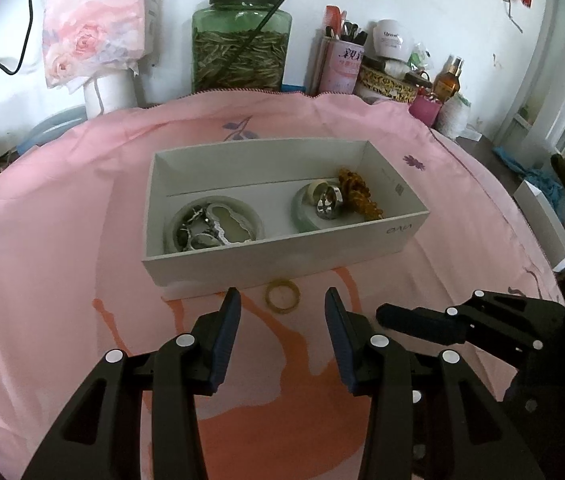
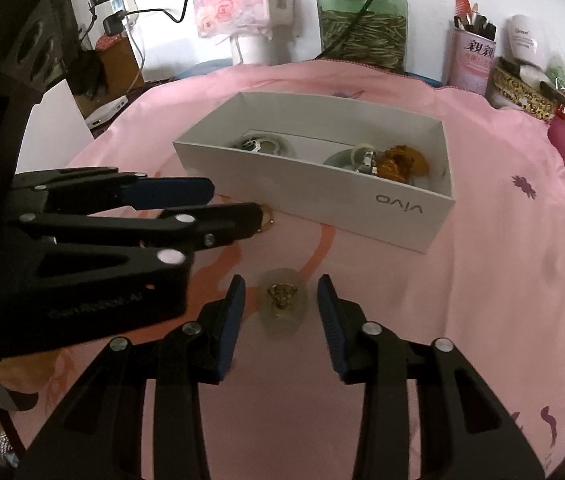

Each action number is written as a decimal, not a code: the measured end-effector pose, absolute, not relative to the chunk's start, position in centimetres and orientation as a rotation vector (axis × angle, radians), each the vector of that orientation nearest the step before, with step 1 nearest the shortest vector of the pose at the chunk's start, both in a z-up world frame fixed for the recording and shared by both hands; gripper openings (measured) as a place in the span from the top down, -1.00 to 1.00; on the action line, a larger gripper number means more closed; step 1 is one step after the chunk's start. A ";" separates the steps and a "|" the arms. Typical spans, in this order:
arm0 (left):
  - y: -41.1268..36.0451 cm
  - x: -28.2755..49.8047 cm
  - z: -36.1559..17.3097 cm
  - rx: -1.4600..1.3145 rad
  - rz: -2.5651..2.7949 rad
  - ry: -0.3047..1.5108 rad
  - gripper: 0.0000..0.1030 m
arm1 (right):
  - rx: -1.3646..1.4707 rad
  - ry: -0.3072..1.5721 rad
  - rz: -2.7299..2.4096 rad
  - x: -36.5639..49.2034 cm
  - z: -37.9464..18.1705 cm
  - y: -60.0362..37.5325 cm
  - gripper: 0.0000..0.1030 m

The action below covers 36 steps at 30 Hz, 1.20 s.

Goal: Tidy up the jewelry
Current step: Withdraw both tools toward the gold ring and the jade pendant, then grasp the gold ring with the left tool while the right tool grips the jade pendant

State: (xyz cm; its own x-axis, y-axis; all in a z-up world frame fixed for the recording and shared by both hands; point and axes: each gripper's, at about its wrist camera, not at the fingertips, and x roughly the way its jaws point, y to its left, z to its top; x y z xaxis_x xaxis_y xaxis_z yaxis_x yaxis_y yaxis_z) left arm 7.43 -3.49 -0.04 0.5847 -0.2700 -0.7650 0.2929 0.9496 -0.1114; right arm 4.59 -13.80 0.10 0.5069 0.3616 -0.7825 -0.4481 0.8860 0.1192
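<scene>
A white open box [image 1: 266,254] [image 2: 322,194] sits on the pink cloth. Inside are a pale green bangle with silver pieces [image 1: 212,226], a green bangle with a silver ring [image 1: 322,202] and an amber bead bracelet [image 1: 358,192] [image 2: 400,162]. A yellow ring [image 1: 281,295] lies on the cloth just before the box, ahead of my open, empty left gripper [image 1: 282,312] [image 2: 234,206]. A translucent oval piece with a dark gold ornament [image 2: 282,300] lies between the tips of my open, empty right gripper [image 2: 281,294], which shows at the right of the left wrist view [image 1: 402,316].
Behind the cloth stand a green glass jar [image 1: 240,46], a tissue pack [image 1: 94,20], a pink tin of combs [image 1: 338,64], cosmetic bottles [image 1: 448,76] and a black cable. A white card [image 2: 58,116] and chargers are at the left.
</scene>
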 end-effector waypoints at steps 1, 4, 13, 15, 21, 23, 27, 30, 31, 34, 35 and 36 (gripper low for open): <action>-3.6 7.5 -0.1 0.033 -0.326 0.890 0.17 | -0.123 0.917 0.487 4.5 0.1 -13.8 0.55; -4.1 7.7 -0.4 0.052 -0.317 0.895 0.16 | -0.138 0.931 0.490 4.6 0.2 -14.0 0.56; -5.4 9.2 -1.3 0.064 -0.284 0.927 0.17 | -0.058 0.967 0.461 6.2 0.2 -17.1 0.55; -5.9 9.2 -1.4 0.099 -0.263 0.912 0.17 | -0.052 0.969 0.463 6.3 0.2 -17.2 0.56; -5.6 9.1 -1.5 0.126 -0.238 0.893 0.60 | -0.049 0.966 0.463 6.2 0.2 -17.2 0.56; -5.2 8.6 -1.5 0.144 -0.236 0.886 0.60 | -0.047 0.965 0.463 6.1 0.2 -17.1 0.56; -4.2 6.5 -1.5 0.182 -0.250 0.877 0.59 | -0.043 0.964 0.462 6.0 0.2 -17.1 0.56; -2.8 4.4 -1.5 0.199 -0.267 0.864 0.59 | -0.038 0.964 0.471 5.8 0.3 -17.0 0.55; -2.5 4.1 -1.5 0.193 -0.273 0.863 0.59 | -0.033 0.966 0.479 5.8 0.3 -16.9 0.55; -1.8 3.9 -1.5 0.156 -0.295 0.868 0.59 | -0.046 0.960 0.483 5.6 0.3 -16.4 0.53; -1.6 4.0 -1.4 0.144 -0.302 0.873 0.59 | -0.052 0.956 0.481 5.5 0.3 -16.3 0.53; -1.4 4.0 -1.4 0.133 -0.308 0.874 0.59 | -0.056 0.956 0.482 5.6 0.3 -16.2 0.52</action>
